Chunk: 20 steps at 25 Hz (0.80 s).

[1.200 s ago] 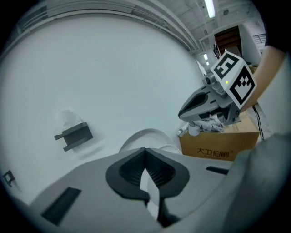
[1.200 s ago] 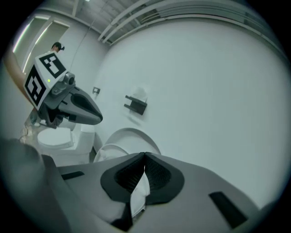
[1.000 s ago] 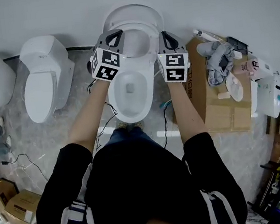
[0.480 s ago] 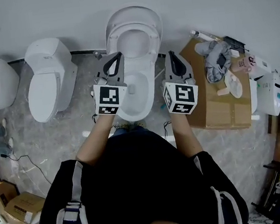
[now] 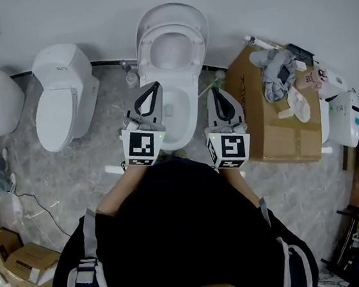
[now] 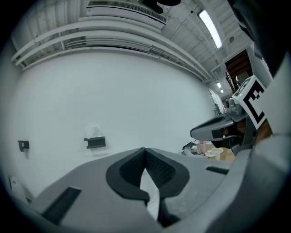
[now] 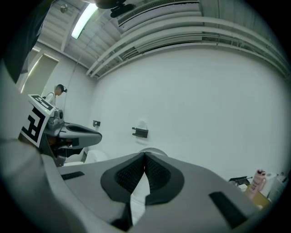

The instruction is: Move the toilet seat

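At the far left, a second toilet [image 5: 58, 99] stands against the wall with its lid down. It is well apart from the work and plays no part in it.

The left gripper [image 5: 153, 86] is held level over the near left edge of the middle toilet's bowl [image 5: 180, 117], pointing at the wall. Its jaws are pressed together with nothing between them. Its own view shows only a white sliver of the toilet past the closed tips, so it carries nothing.

The toilet seat [image 5: 145, 47] is tipped up at the back of the bowl, leaning on the raised lid [image 5: 168, 15], which rests against the wall. That lean is probably what keeps both upright with no grip on them. Neither gripper touches the seat, and both tips sit short of it, over the open bowl.

The right gripper [image 5: 215, 93] mirrors the left at the bowl's near right edge, also level and closed tight on nothing. Its view looks over the joined jaw tips to the top of the lid and a small wall bracket [image 7: 140, 132]. The matched pose, one gripper on each side, suits a seat that is handled evenly from both edges. With the seat standing and both grippers clear, the lift looks finished, unless the seat is to be lowered again.

To the right, a cardboard box [image 5: 275, 132] stands beside the toilet with a grey cloth [image 5: 278, 74] on top, near the right gripper but not touching it.
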{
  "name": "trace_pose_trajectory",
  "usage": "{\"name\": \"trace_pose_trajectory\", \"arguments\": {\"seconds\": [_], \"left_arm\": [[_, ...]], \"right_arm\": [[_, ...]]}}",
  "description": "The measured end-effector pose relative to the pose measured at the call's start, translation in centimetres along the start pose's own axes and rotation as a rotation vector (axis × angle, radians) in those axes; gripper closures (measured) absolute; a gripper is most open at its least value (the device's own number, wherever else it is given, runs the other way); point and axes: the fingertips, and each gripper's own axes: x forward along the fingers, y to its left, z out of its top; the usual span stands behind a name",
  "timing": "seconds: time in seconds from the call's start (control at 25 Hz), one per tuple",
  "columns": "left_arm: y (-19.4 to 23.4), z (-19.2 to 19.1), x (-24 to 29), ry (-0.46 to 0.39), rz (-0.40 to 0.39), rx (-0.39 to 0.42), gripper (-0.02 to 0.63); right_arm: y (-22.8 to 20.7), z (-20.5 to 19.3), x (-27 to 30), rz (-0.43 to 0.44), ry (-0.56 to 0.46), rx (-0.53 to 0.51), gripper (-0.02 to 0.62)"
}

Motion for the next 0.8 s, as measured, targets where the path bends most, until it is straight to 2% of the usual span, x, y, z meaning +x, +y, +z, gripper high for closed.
{"name": "trace_pose_trajectory", "arguments": {"seconds": [0.8], "left_arm": [[-0.5,0.4,0.6,-0.028,0.002,0.003,0.598]], "right_arm": [[-1.3,0.1,0.4,0.003,-0.035,0.025,0.572]]}}
